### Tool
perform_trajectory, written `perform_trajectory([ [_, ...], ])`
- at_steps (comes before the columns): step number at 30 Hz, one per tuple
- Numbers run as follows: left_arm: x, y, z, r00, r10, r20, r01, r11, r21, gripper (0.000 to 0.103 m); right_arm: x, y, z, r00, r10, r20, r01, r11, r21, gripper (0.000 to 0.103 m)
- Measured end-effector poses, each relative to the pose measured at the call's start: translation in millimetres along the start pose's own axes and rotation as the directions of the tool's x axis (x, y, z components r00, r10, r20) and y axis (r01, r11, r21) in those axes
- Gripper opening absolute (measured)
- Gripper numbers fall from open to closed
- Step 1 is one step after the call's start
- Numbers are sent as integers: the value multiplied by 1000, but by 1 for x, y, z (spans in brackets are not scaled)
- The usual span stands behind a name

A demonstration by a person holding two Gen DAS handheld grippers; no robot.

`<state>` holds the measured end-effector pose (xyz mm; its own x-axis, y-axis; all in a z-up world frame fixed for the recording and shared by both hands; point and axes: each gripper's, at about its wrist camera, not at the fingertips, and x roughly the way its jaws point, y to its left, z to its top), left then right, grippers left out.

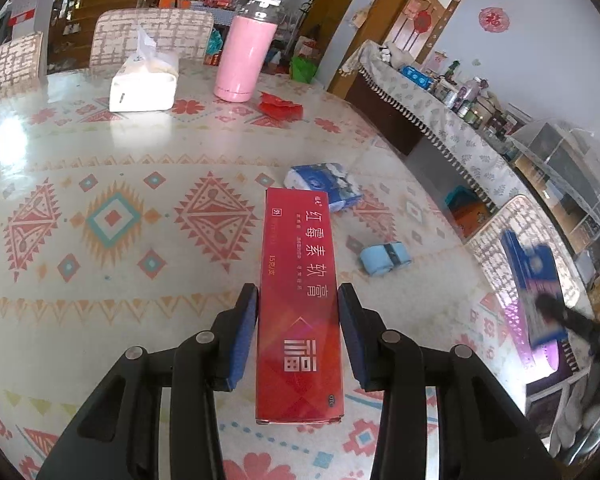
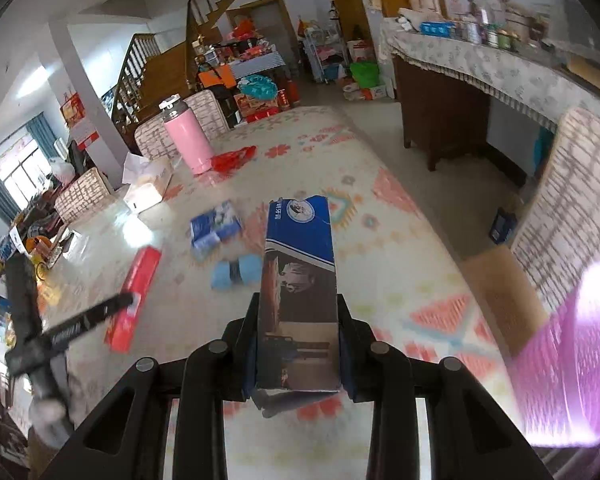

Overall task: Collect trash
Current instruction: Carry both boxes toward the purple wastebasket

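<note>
A long red box (image 1: 300, 304) with white and gold writing is held between the jaws of the left gripper (image 1: 298, 334), which are closed on its sides. A long blue box (image 2: 298, 304) with a picture on it is squeezed by the right gripper (image 2: 298, 344). Both are held above the worktop (image 1: 100, 152). At 12 o'clock from the red box, a blue packet (image 1: 324, 186) is seen lying flat.

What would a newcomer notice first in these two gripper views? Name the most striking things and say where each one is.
A long red box sits between the left gripper fingers, and a blue box is clamped in the right gripper. Beyond them, on the patterned tablecloth, stand a pink bottle and a white tissue pack, with a blue tissue packet nearer.
</note>
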<state>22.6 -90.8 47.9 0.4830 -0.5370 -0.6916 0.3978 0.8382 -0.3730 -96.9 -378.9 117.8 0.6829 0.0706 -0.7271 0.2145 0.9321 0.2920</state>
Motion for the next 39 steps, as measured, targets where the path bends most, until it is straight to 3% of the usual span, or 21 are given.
perform_trajectory([
  [9, -11, -43, -13, 1000, 11, 18, -13, 995, 101, 40, -83, -52, -58, 997, -5, 82, -2, 996, 93, 35],
  [22, -29, -142, -31, 998, -61, -2, 59, 964, 260, 40, -126, -132, -99, 987, -20, 157, -20, 969, 246, 35],
  [29, -4, -208, -37, 989, -124, -83, 144, 937, 318, 40, -142, -185, -110, 981, -49, 187, -18, 940, 340, 35],
  [39, 48, -316, -51, 959, -187, -215, 261, 878, 401, 40, -156, -249, -110, 971, -89, 222, -13, 908, 419, 35],
])
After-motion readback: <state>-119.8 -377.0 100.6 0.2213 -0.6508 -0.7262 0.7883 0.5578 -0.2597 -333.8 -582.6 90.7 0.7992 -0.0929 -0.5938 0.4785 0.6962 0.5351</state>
